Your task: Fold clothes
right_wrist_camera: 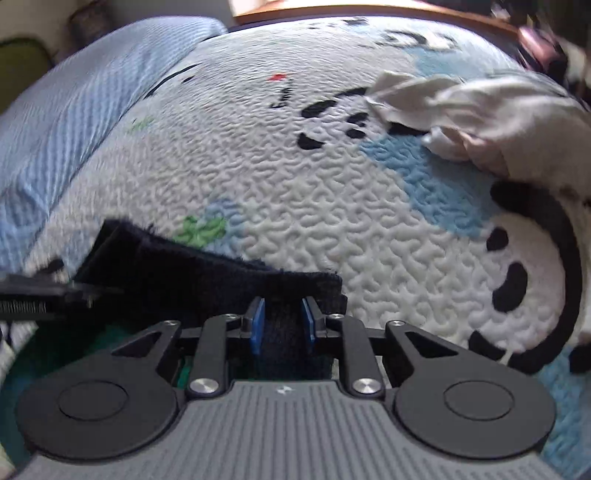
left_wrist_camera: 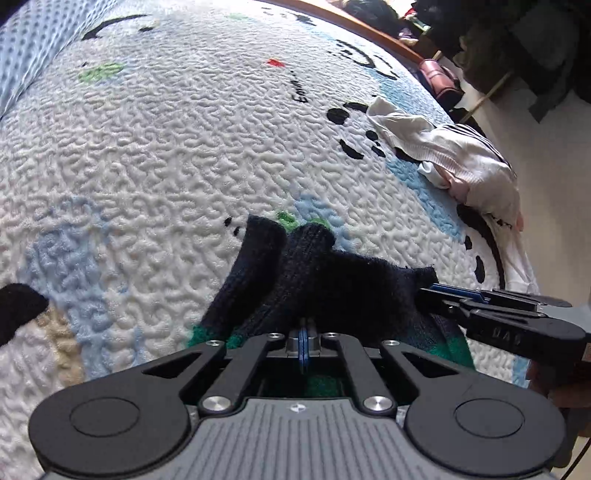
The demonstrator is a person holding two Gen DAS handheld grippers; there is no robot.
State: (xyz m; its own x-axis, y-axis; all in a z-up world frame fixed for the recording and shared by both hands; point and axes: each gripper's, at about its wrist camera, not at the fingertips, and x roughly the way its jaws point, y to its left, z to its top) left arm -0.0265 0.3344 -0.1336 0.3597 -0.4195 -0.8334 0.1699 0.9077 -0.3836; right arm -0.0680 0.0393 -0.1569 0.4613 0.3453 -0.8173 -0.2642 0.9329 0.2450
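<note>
A dark navy knitted garment with a green band lies bunched on the patterned white blanket. My left gripper is shut on its near edge, blue pads pressed together. My right gripper holds a fold of the same garment between its blue pads, which stand a little apart around the thick fabric. The right gripper also shows at the right of the left wrist view, pinching the garment's right corner. The left gripper shows blurred at the left of the right wrist view.
A crumpled pile of white and pink clothes lies at the blanket's right edge, also in the right wrist view. A blue striped pillow lies at the left. A wooden bed frame runs along the far edge, with dark clutter beyond.
</note>
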